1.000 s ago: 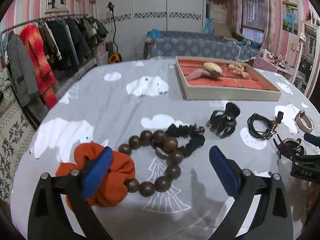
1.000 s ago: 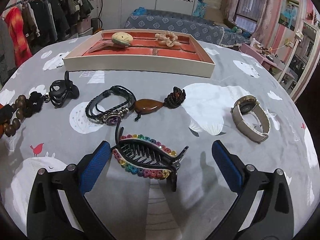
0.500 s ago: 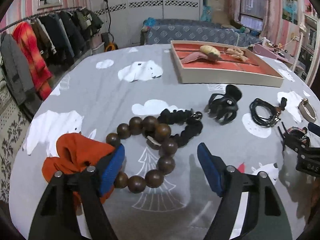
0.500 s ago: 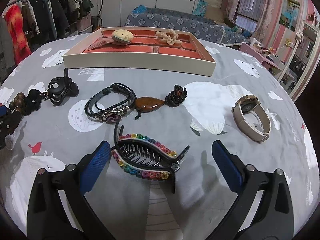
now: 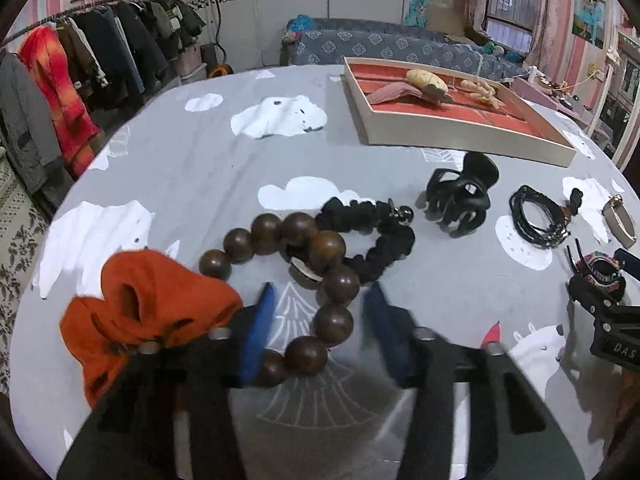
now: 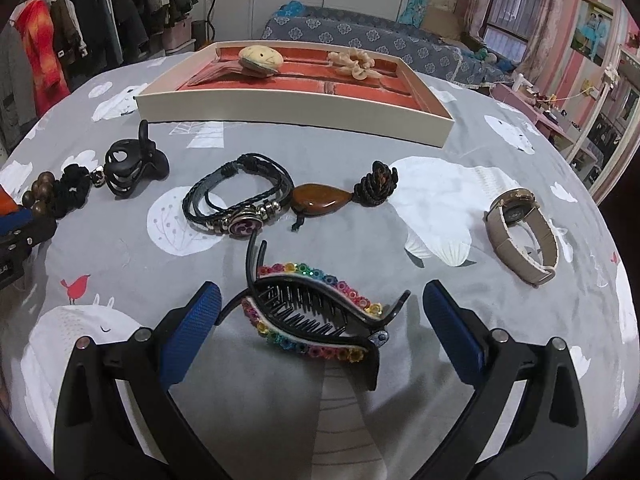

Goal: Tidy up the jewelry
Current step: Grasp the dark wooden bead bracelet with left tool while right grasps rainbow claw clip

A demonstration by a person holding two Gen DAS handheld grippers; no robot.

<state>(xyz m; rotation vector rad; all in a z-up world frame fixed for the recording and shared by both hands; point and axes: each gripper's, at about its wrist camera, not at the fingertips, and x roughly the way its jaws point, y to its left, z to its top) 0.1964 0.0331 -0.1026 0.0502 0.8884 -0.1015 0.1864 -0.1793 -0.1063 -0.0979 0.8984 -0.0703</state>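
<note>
- Left gripper (image 5: 320,328) – blue textured pads (image 5: 256,332), black arms, motion-blurred; jaws partly spread and straddling the near arc of the wooden bead bracelet (image 5: 320,280), w/ no pad clearly touching a bead.
- Bead bracelet: big round glossy dark-brown beads, looping over a black ruffled fabric scrunchie (image 5: 380,232) w/ a small metal charm.
- Orange scrunchie (image 5: 140,308), soft bunched cloth, sitting just beside the left pad, partly behind the arm.
- Right gripper (image 6: 320,320) – jaws spread wide, hovering w/ the rainbow hair clip (image 6: 316,316) lying between the pads, not touching either. Clip: curved black plastic, comb teeth showing, edges lined w/ small multicolour rhinestone flowers.
- Beyond it: braided black leather bracelet (image 6: 236,196) w/ round purple snap & metal beads; touching it, a smooth teardrop amber-brown pendant (image 6: 316,200) on a knotted dark cord.
- Black matte claw clip (image 6: 132,164), rounded openwork shape, sitting near the black scrunchie.
- Beige-strap watch (image 6: 520,228), gold-tone case, lying on its side, well apart to the right.
- Tray (image 6: 296,108): cream rigid walls, red velvety lining split into compartments; holding a cream shell-shaped clip (image 6: 260,58), a beige knotted piece (image 6: 354,64) & a pinkish fabric piece (image 5: 390,94) at the far end.
- All resting on a grey tablecloth (image 6: 120,248) printed w/ white clouds, trees, a red bird.
</note>
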